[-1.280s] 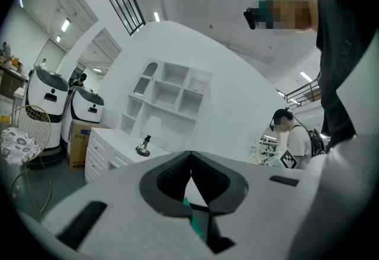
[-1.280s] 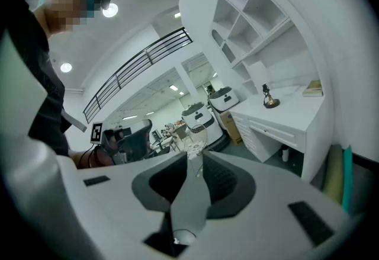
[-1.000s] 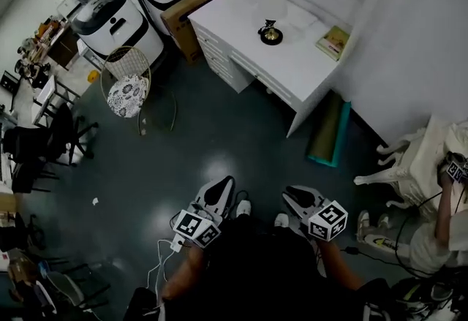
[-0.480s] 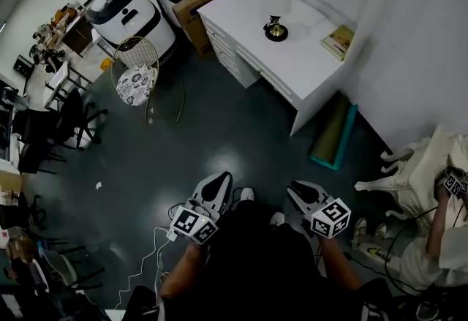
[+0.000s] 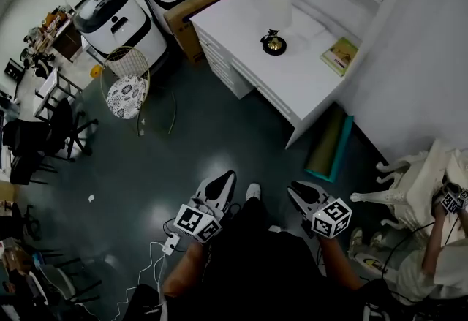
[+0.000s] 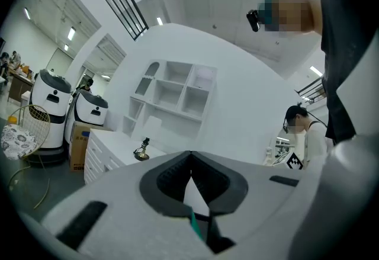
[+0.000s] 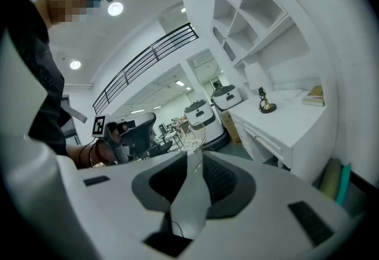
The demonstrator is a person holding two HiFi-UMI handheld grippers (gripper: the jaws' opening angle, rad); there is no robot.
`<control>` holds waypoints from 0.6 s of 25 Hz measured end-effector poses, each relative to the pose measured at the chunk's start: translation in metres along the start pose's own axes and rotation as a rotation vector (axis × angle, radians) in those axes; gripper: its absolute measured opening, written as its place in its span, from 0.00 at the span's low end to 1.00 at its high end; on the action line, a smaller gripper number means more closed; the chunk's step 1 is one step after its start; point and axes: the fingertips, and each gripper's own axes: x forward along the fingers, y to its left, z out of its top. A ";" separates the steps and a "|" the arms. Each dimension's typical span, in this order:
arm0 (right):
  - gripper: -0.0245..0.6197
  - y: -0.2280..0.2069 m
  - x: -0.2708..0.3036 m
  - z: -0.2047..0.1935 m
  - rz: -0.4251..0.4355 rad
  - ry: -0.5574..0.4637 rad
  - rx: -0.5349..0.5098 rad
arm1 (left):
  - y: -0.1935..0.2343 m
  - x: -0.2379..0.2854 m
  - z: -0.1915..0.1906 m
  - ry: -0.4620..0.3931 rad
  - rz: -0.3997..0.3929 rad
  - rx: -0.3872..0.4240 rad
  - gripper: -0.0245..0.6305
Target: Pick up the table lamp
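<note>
At the waist, the left tongs [image 5: 223, 184] and right tongs [image 5: 297, 193] hang clenched and empty, likely because the table lamp [image 5: 277, 16], near the back edge of the tabletop [image 5: 292, 74], stands well apart.

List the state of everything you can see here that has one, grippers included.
table lamp: upright on the desk, untouched, far from both grippers.
book: closed, lying flat on the desk.
desk drawers: closed.
left gripper: shut, empty.
right gripper: shut, empty.
wire chair: upright on the floor.
</note>
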 end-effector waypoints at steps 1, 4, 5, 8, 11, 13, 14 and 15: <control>0.15 -0.003 0.008 0.006 -0.002 0.000 0.002 | 0.009 0.007 0.003 -0.001 -0.007 -0.001 0.07; 0.15 -0.012 0.033 0.022 -0.011 0.013 -0.008 | 0.035 0.026 0.012 -0.001 -0.025 -0.010 0.06; 0.15 -0.014 0.041 0.028 -0.015 0.012 -0.006 | 0.043 0.032 0.015 0.003 -0.027 -0.012 0.06; 0.15 -0.022 0.063 0.046 -0.023 -0.007 0.015 | 0.066 0.047 0.023 0.016 -0.038 0.002 0.07; 0.15 -0.028 0.082 0.056 -0.031 -0.009 0.025 | 0.085 0.061 0.027 0.025 -0.060 0.022 0.07; 0.15 -0.031 0.094 0.062 -0.036 -0.014 0.035 | 0.096 0.067 0.028 0.032 -0.084 0.029 0.07; 0.15 -0.032 0.099 0.066 -0.040 -0.020 0.038 | 0.102 0.071 0.029 0.034 -0.094 0.031 0.07; 0.15 -0.034 0.104 0.070 -0.046 -0.025 0.038 | 0.106 0.075 0.032 0.035 -0.102 0.032 0.07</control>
